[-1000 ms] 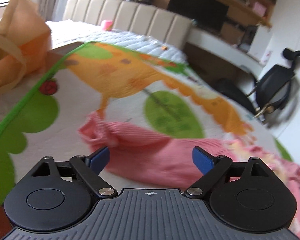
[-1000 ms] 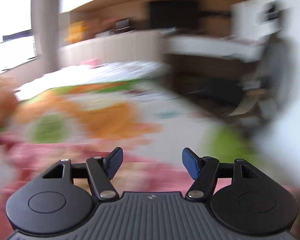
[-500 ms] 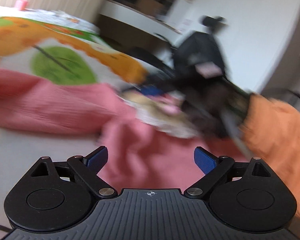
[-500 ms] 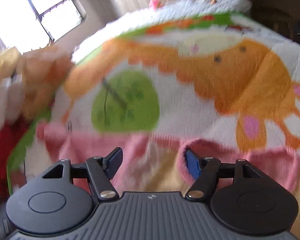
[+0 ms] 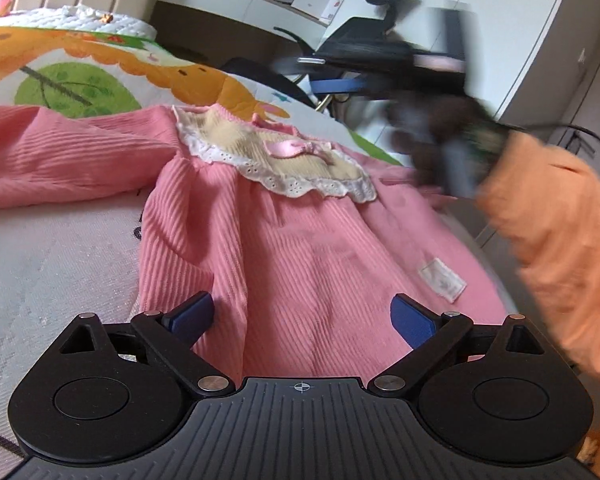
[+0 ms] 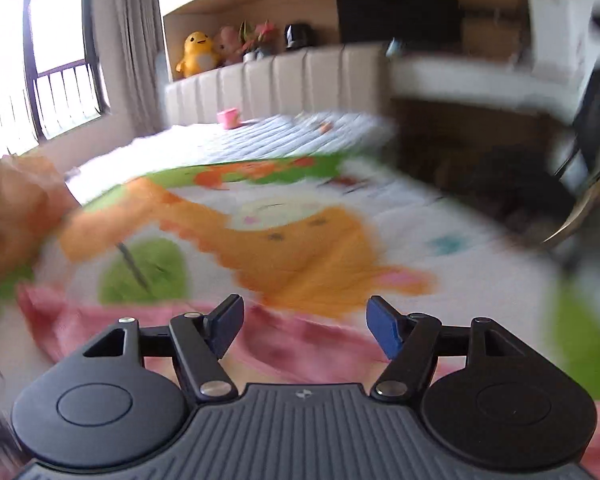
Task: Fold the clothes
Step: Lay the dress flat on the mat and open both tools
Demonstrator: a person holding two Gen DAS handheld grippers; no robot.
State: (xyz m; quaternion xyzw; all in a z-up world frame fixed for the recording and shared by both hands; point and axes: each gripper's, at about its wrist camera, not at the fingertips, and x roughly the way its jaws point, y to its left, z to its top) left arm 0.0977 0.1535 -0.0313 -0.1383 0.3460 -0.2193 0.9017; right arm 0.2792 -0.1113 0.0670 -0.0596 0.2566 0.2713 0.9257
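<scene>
A pink ribbed child's garment (image 5: 300, 240) lies spread on the cartoon blanket (image 5: 72, 88), its cream lace-edged bib with a pink bow (image 5: 296, 148) at the far end and one sleeve (image 5: 60, 152) stretched left. My left gripper (image 5: 302, 316) hovers over the near hem, jaws opening, with fabric under them but not pinched. Blurred at the upper right, my right gripper (image 5: 340, 86) is held by a hand in an orange sleeve (image 5: 548, 232) beyond the garment's far right side. In the right wrist view the right gripper (image 6: 304, 320) is open above the pink garment (image 6: 300, 348), nothing gripped.
An office chair (image 5: 364, 40) and a white desk (image 5: 240, 4) stand past the bed's right edge. A padded headboard (image 6: 280, 80), a pink cup (image 6: 228, 118) and a yellow plush (image 6: 198, 54) are at the far end. Orange clothes (image 6: 16, 200) are heaped at the left.
The left gripper swung right and dipped toward the garment's hem, its jaws a little wider. The right gripper tilted down at the blanket, then came back up to face the headboard.
</scene>
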